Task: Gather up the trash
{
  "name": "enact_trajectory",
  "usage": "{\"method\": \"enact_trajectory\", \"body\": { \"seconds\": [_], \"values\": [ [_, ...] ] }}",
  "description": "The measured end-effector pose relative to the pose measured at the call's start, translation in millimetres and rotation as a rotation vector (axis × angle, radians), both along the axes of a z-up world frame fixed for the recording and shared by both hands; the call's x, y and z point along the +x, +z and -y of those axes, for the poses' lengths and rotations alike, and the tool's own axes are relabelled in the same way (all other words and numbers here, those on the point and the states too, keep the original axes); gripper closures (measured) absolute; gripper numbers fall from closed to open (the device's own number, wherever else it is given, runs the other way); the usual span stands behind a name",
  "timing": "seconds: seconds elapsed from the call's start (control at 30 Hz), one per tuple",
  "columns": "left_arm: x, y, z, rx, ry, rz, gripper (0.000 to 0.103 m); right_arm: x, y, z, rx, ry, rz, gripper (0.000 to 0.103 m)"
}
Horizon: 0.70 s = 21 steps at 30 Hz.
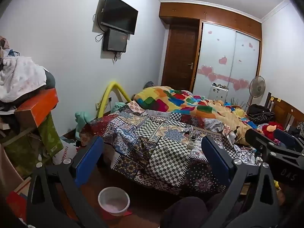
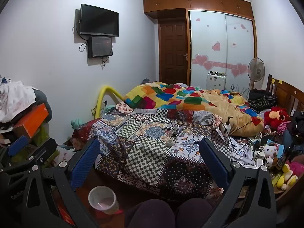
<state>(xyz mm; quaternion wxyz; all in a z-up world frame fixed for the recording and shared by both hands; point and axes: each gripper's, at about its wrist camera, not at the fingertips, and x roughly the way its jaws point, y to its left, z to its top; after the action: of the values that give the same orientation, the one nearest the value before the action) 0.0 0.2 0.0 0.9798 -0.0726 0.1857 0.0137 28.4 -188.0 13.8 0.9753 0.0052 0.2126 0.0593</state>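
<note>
A small white bin (image 1: 114, 201) lined with a pale bag stands on the floor at the foot of the bed; it also shows in the right wrist view (image 2: 103, 199). Small litter (image 1: 191, 133) and a tape roll (image 1: 190, 145) lie on the patchwork bedspread (image 1: 152, 133); the same litter (image 2: 173, 129) and roll (image 2: 169, 143) show in the right wrist view. My left gripper (image 1: 152, 161) is open and empty, held above the bin and short of the bed. My right gripper (image 2: 150, 159) is open and empty beside it, and also appears at the right edge (image 1: 273, 140).
A colourful quilt (image 2: 180, 98) is heaped on the bed. Cables, chargers and plush toys (image 2: 266, 152) crowd the bed's right side. Boxes and clothes (image 1: 28, 104) pile up at the left. A standing fan (image 2: 255, 71), wardrobe and closed door stand at the far wall.
</note>
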Motion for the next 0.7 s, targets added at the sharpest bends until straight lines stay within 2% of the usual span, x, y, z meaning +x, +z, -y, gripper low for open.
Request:
{"method": "enact_trajectory", "body": {
  "seconds": [0.7],
  "values": [
    [-0.4, 0.0, -1.0, -0.005, 0.003, 0.0, 0.0, -2.7, -1.0, -3.1, -0.003, 0.0, -0.01, 0.0]
  ]
}}
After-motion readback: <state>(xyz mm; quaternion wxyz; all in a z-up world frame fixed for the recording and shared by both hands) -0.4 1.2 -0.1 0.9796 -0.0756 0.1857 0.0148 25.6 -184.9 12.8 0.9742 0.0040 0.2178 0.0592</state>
